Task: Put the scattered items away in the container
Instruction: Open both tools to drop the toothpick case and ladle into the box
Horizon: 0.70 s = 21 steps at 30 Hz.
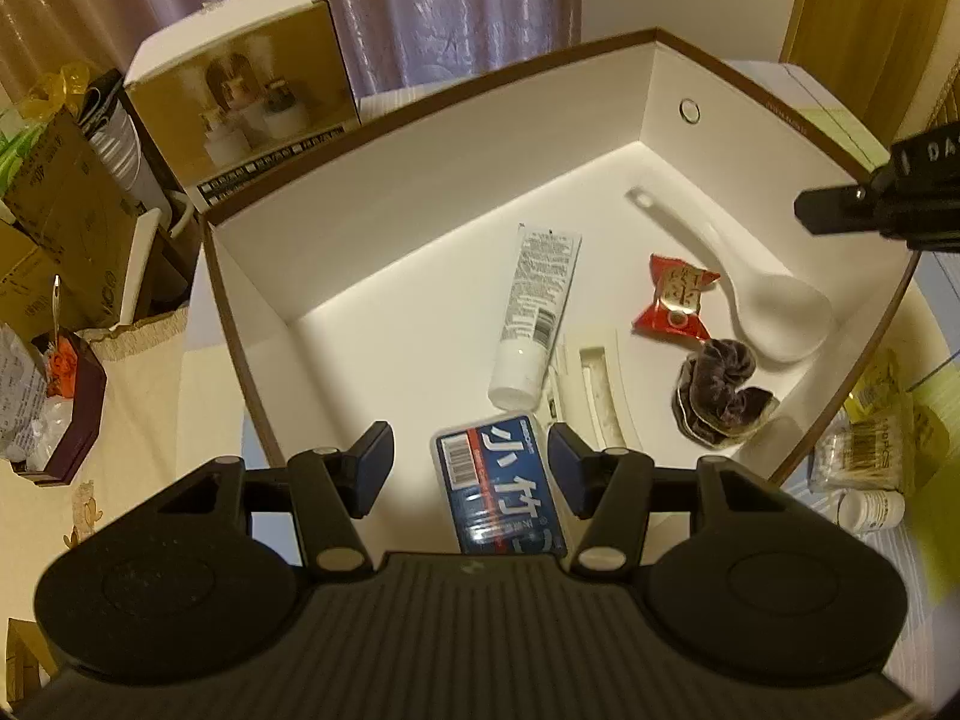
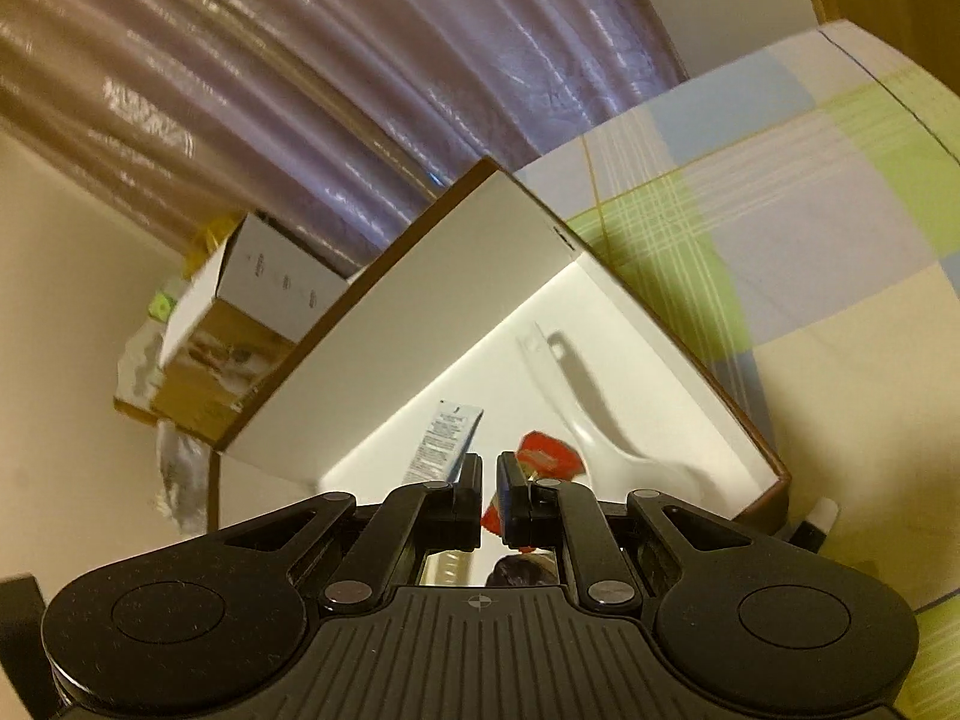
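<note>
Left gripper (image 1: 471, 468) spread above blue packet (image 1: 498, 486), inside white box (image 1: 420, 192)

Blue box (image 1: 501, 483): large white Japanese characters, barcode. Cotton swab pack (image 1: 864, 456): "100PCS". Tube (image 1: 534, 312): barcode, print unreadable.

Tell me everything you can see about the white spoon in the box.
The spoon is glossy white, plastic or ceramic by its look, with a broad oval bowl and a flat handle ending in a small hanging hole. It lies flat on the floor of the box, near the right wall, handle pointing to the far corner, bowl toward the near side. The red wrapper lies just left of it, the dark scrunchie by its bowl; whether either touches it is unclear. Neither gripper holds it.
</note>
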Tool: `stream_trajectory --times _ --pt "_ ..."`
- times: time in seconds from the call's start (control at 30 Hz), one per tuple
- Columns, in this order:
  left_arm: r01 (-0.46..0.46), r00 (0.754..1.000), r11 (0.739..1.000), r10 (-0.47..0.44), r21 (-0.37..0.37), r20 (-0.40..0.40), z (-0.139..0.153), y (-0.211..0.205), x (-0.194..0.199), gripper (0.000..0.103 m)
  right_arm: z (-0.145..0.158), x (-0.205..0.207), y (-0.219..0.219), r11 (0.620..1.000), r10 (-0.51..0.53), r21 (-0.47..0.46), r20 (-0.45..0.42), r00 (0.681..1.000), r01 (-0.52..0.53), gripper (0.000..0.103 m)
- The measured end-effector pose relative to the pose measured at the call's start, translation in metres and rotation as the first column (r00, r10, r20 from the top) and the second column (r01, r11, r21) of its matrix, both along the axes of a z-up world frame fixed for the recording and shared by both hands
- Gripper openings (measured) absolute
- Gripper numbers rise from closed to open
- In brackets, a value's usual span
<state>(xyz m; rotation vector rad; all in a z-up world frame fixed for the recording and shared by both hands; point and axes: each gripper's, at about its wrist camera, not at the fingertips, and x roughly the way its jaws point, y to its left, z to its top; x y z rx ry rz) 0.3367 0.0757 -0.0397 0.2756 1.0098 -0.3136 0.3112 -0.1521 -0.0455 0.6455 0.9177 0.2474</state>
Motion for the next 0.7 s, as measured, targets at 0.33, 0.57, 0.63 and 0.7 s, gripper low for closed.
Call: stream_trajectory --times 0.33,0.57,0.63,0.7 --pt "0.0 1.0 1.0 0.0 -0.008 0.01 0.006 0.0 -0.001 0.055 0.004 0.001 0.021 0.981 0.123 -0.145 -0.035 0.992 -0.127 0.015" --pt "-0.003 1.0 1.0 0.003 -0.006 0.026 0.012 -0.002 -0.006 0.072 0.005 -0.009 0.046 0.894 0.311 -0.317 -0.068 0.948 -0.316 0.036" --pt "-0.009 0.999 1.0 0.009 -0.007 0.037 0.015 -0.002 -0.007 0.079 0.01 -0.018 0.052 0.875 0.332 -0.366 -0.027 0.943 -0.318 0.103" --pt "-0.014 0.999 1.0 0.015 -0.009 0.043 0.019 -0.002 -0.009 0.082 0.018 -0.028 0.057 0.854 0.366 -0.411 0.039 0.93 -0.319 0.103"
